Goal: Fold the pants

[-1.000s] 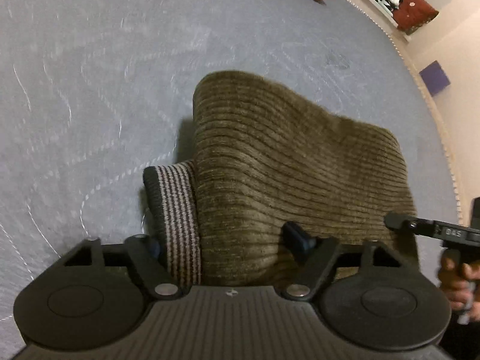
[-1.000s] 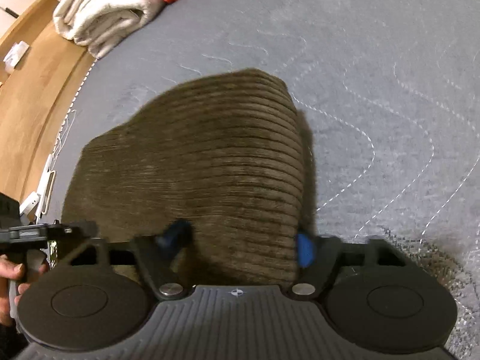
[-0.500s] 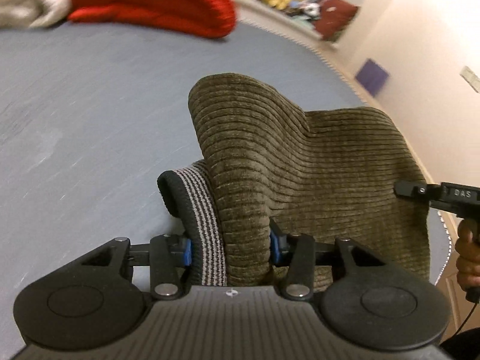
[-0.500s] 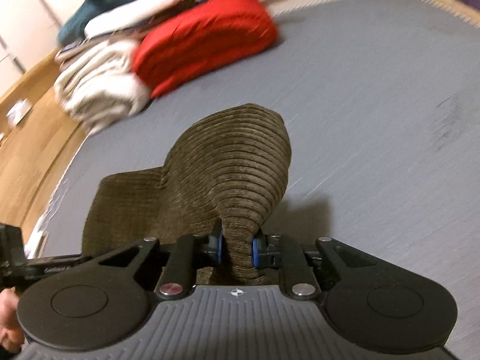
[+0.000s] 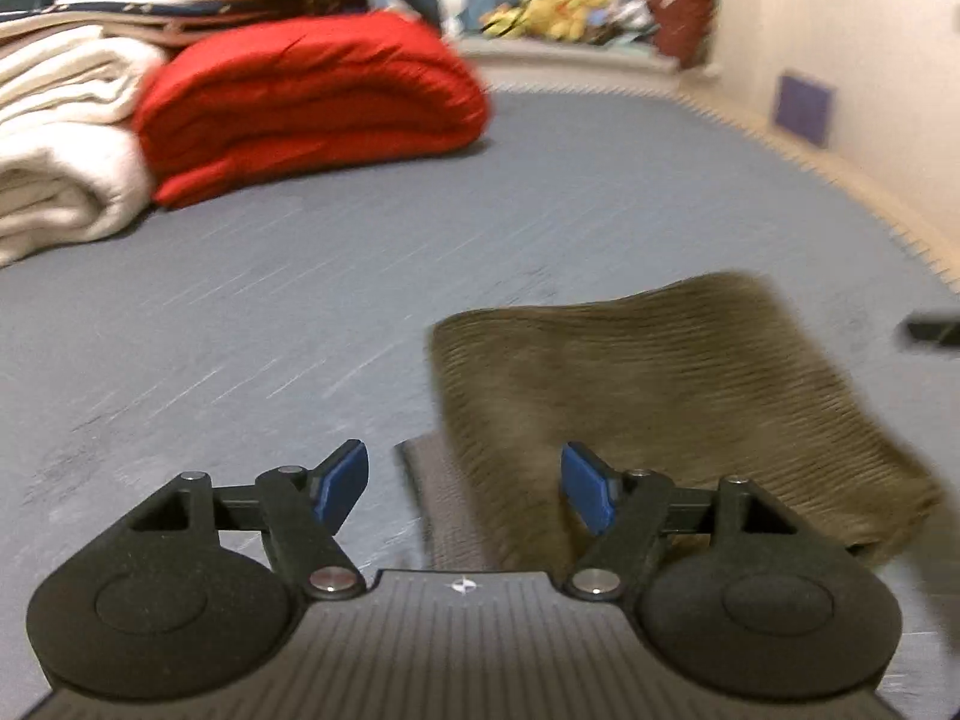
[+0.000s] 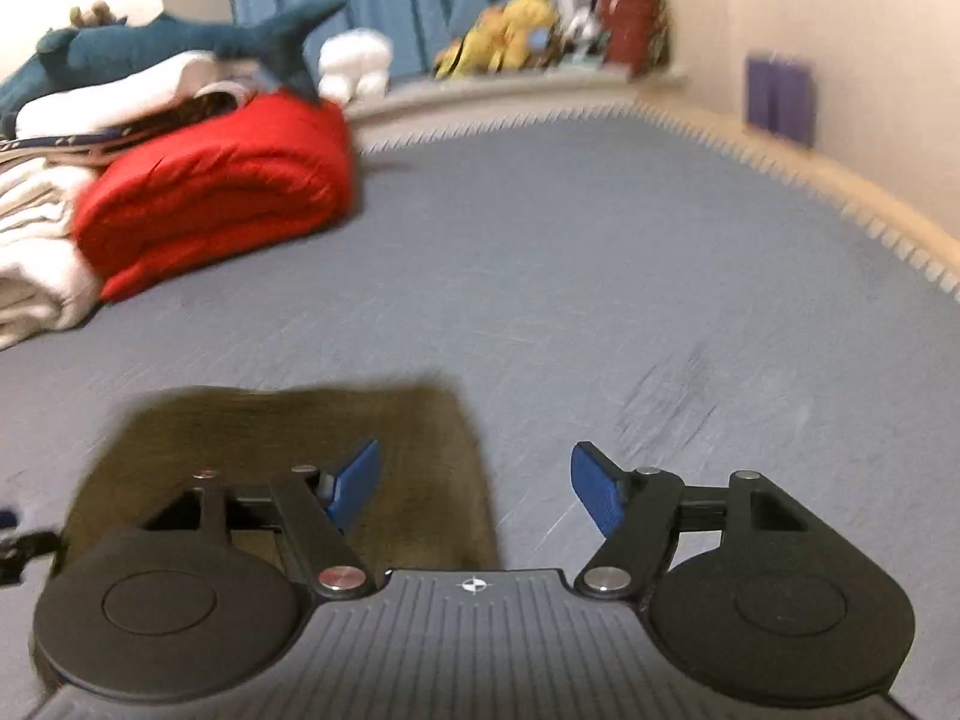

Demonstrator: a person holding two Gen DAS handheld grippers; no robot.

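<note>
Lying folded, pants [image 5: 672,396] run crosswise before both spread grippers.

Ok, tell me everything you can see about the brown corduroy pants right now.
The pants are olive-brown ribbed corduroy, folded into a compact, roughly rectangular bundle lying on the grey bed surface. A striped grey knit band, perhaps the waistband, peeks out at the near left edge. Motion blur softens the detail. The left gripper and the right gripper are both open just above the bundle's near edge, neither clamping it. In the right wrist view the bundle looks flat.
</note>
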